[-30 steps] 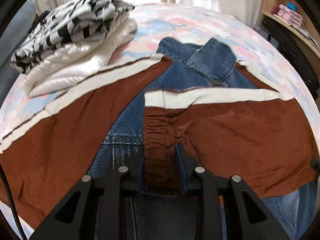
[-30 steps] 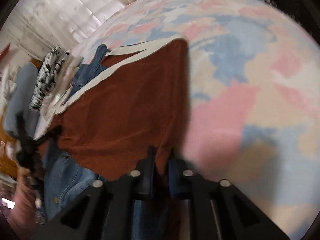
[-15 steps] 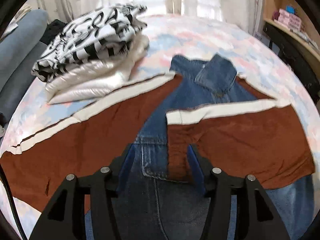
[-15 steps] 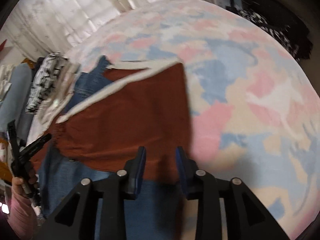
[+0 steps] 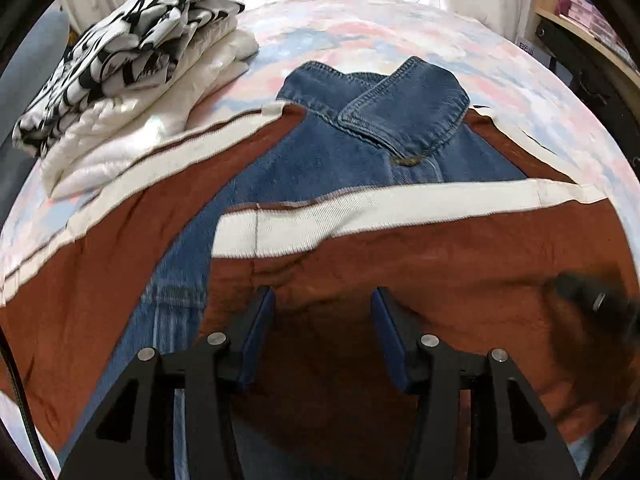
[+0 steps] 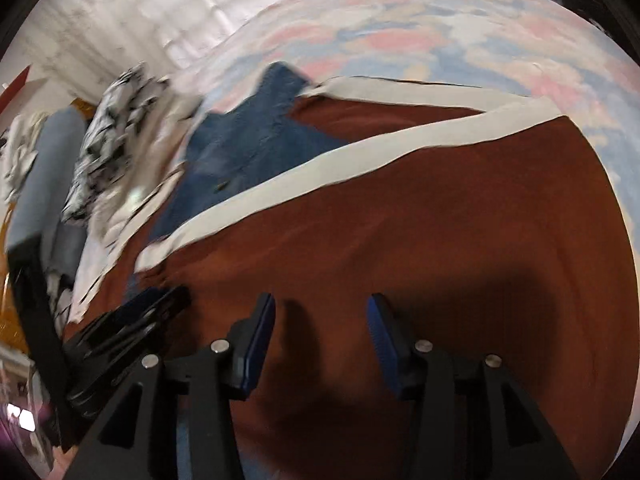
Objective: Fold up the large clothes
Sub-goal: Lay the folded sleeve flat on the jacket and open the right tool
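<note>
A denim jacket (image 5: 360, 152) with rust-brown lining (image 5: 460, 272) and cream trim (image 5: 360, 216) lies spread on the bed, collar at the far side. Its right panel is folded over the denim middle (image 6: 420, 220), while the left panel (image 5: 80, 280) lies spread out. My left gripper (image 5: 322, 312) hovers over the folded panel near its inner edge; its jaws are closing a little, with only flat cloth below them. My right gripper (image 6: 322, 316) stands over the same panel, its jaws opening and nothing pinched. Each gripper shows at the edge of the other's view.
A folded black-and-white garment (image 5: 132, 40) rests on a white quilted one (image 5: 140, 128) at the far left of the pastel bed cover (image 5: 400, 28). A wooden shelf (image 5: 592, 28) stands at the right, curtains behind, and a grey seat (image 6: 44, 168) at the left.
Both grippers were shut on the brown panel's lower edge and have let go. The panel now lies flat over the denim, and both grippers have moved in over it with their jaws apart.
</note>
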Action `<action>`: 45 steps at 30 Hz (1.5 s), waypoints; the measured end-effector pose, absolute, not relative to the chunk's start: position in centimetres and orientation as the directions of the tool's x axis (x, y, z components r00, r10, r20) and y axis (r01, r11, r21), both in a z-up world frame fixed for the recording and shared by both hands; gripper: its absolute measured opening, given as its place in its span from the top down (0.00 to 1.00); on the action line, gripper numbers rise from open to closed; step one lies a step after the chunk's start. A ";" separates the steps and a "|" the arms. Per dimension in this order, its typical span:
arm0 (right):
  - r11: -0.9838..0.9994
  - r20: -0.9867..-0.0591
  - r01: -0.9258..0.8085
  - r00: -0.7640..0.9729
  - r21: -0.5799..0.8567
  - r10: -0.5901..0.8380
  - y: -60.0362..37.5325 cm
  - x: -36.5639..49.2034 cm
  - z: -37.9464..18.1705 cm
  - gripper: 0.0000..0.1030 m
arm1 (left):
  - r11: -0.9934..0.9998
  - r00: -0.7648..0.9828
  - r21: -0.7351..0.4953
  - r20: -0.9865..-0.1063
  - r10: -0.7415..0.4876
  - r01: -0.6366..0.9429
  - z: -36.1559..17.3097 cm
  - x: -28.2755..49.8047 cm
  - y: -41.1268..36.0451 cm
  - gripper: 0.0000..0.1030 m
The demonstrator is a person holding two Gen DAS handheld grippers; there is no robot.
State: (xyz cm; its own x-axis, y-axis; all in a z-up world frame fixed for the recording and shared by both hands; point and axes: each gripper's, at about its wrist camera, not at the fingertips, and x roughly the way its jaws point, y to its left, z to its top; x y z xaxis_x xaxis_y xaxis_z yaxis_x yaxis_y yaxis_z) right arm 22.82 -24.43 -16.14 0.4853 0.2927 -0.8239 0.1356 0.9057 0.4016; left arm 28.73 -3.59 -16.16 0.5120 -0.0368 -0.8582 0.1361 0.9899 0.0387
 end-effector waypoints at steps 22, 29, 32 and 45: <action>0.830 -0.717 0.122 0.581 0.544 0.385 -28.1 13.9 -10.7 0.58 | 0.977 0.500 0.003 -0.859 -0.106 0.213 -13.9 22.7 -4.9 0.51; 0.912 -0.861 0.283 0.493 0.297 0.127 -30.4 11.0 -13.9 0.58 | 0.983 0.490 -0.014 -0.865 -0.105 0.186 -15.7 22.0 -3.6 0.51; 0.893 -0.847 0.309 0.516 0.326 0.131 -32.9 9.0 -13.6 0.58 | 0.983 0.495 0.005 -0.865 -0.087 0.182 -15.3 21.6 -3.8 0.51; 0.873 -0.797 0.291 0.581 0.391 0.164 -30.5 4.5 -10.3 0.57 | 0.984 0.527 -0.015 -0.843 -0.107 0.176 -11.1 15.8 -2.8 0.50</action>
